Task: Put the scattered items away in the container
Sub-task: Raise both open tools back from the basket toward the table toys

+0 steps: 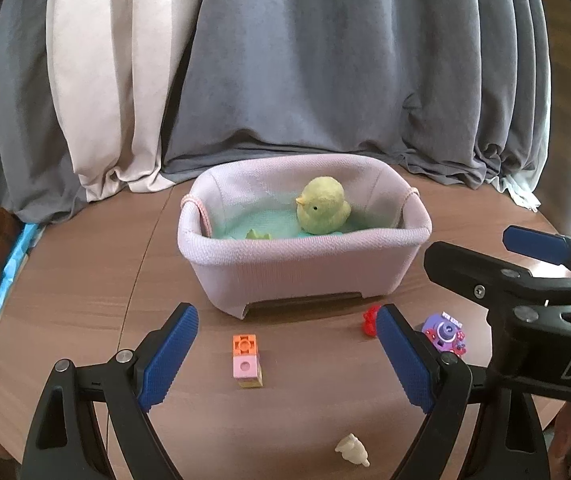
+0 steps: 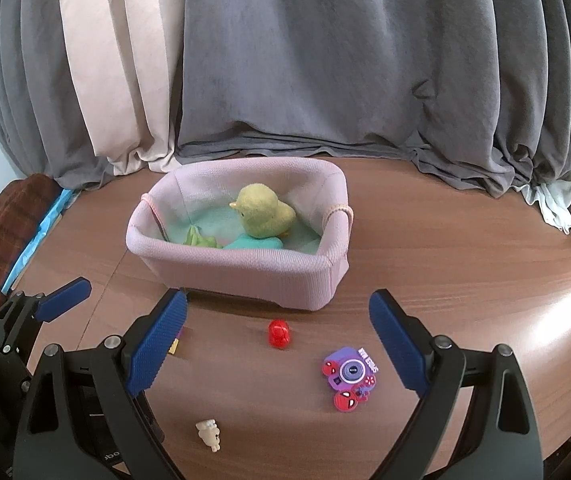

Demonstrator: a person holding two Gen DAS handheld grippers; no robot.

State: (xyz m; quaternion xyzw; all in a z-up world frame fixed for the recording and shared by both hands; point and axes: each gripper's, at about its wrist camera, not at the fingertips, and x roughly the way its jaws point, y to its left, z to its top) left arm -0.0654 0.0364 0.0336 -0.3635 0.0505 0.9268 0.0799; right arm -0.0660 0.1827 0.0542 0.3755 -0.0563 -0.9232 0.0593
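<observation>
Basket [image 1: 313,268]: a pink knitted tub is standing on the table, well back from both grippers.
Inside it: a yellow-green plush chick [image 2: 263,216] is sitting upright on the teal lining, with a teal soft piece [image 2: 251,243] touching its base and a small green toy [image 2: 199,240] lying beside the near wall.
Table [image 2: 465,272]: brown wood grain is catching bright glare at the right edge.
Room: grey and cream curtains [image 1: 325,72] are hanging behind the basket, and a plaid cloth [image 2: 5,224] is lying at far left.
Scattered items: the block stack [image 1: 247,362], red toy [image 2: 279,333], purple camera charm [image 2: 349,376] and cream figure [image 2: 209,434] are all lying outside, in front of the basket.
Left gripper [image 1: 285,356]: its jaws are gaping wide around the block stack, not touching it.
Right gripper [image 2: 277,350]: it is spread wide and holding nothing, with the red toy between its fingers.
</observation>
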